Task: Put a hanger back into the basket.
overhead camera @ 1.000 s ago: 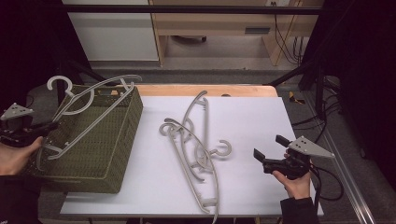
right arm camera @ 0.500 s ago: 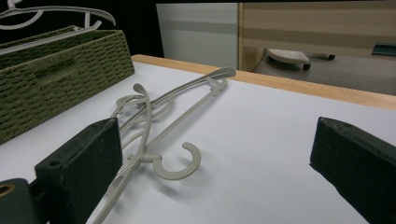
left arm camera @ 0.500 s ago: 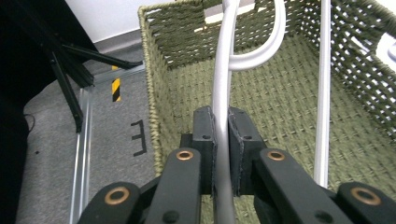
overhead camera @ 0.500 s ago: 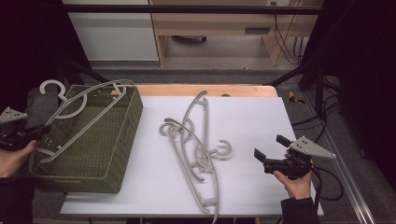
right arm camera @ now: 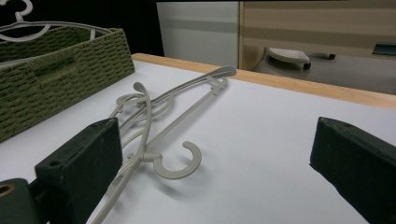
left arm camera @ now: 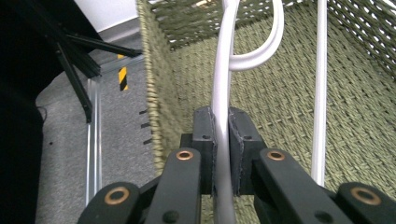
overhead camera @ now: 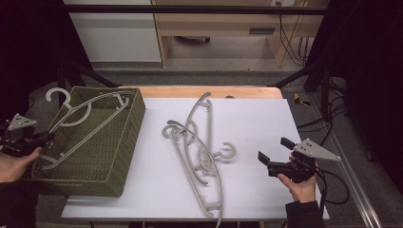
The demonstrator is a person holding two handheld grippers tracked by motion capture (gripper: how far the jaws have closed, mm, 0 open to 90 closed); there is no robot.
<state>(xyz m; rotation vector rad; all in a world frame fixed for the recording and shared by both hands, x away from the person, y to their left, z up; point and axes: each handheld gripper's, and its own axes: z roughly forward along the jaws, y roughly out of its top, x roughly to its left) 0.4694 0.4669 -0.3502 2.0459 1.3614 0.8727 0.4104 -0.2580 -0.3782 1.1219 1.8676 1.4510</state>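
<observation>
One hanger (overhead camera: 83, 126) is partly in the basket (overhead camera: 124, 156) at the left edge of the table (overhead camera: 266, 123), its hook poking over the far rim, so that one is nearly stowed; by my reading a tangle of hangers (overhead camera: 199, 152) in the middle of the table remains to be moved. The left gripper (overhead camera: 33, 141) pinches the hanger's rod between its pads (left arm camera: 205, 149) over the basket; the right gripper (overhead camera: 274, 156) hangs near the right edge with its jaws spread wide, holding nothing.

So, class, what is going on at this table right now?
A person holds a two-jaw gripper in each hand. The left gripper is shut on a pale grey plastic coat hanger, which lies tilted across the olive-green woven basket with its hook past the far rim. The right gripper waits open above the white table top, apart from the pile of pale grey hangers lying there.
</observation>
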